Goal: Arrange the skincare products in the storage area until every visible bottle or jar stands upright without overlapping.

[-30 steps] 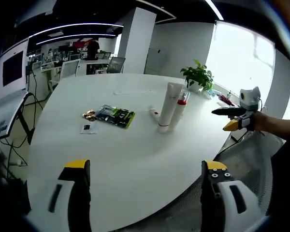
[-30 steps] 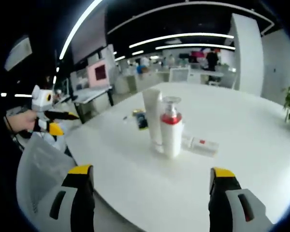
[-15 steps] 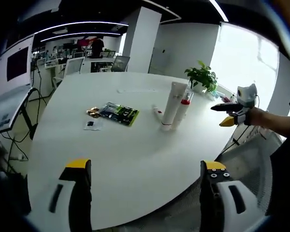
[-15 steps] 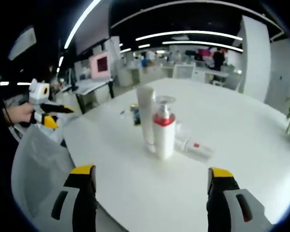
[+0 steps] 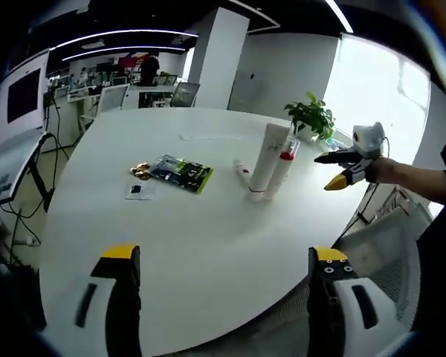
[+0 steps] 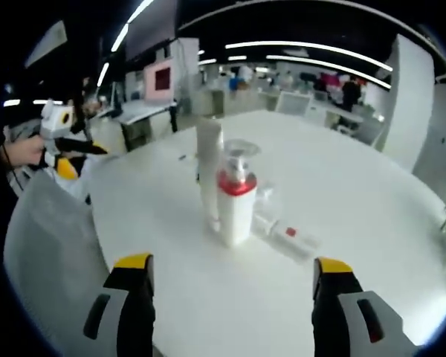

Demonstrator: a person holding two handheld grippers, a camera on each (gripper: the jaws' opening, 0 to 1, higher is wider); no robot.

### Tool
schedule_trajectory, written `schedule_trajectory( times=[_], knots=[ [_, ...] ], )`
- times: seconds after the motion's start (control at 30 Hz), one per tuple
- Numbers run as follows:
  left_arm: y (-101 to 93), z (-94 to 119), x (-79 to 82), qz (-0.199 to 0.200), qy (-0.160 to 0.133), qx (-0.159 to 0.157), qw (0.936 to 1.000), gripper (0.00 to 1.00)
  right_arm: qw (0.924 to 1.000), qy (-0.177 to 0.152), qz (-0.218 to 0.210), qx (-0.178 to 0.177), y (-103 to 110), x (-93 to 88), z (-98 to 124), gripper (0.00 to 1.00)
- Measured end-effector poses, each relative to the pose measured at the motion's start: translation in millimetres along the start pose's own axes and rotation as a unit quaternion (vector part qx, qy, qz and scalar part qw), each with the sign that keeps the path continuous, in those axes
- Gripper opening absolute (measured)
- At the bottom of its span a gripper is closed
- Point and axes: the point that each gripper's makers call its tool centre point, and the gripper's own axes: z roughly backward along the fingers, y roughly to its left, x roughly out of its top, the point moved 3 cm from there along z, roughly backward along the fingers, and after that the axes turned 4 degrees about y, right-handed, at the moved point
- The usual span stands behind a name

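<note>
1. Approach step: my right hand-held gripper (image 6: 227,312) and left hand-held gripper (image 5: 219,297) are released, grasping nothing.
2. Pump bottle (image 6: 236,202) and tube (image 6: 209,172) stand upright mid-worktop (image 6: 357,193).
3. Small bottle (image 6: 286,234) lies flat beside them; I judge I must upright it next.

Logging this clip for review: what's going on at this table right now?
A person holds both grippers open and empty over a round white table. A white tube and a red-collared pump bottle stand upright side by side; a small bottle lies flat beside them. The right gripper faces them; nothing is grasped.
</note>
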Motion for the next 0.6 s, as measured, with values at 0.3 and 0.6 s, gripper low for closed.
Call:
schedule_trajectory(
  times=[0.3,0.6],
  knots=[
    [5.0,0,-8.4,0.010,0.008,0.006,0.9999,0.88,0.9989,0.024,0.041,-0.001,-23,8.1,-19,0.77],
    [9.0,1,-10.5,0.015,0.010,0.012,0.9998,0.88,0.9883,0.086,0.124,0.024,-36,2.1,-40,0.70]
  ],
)
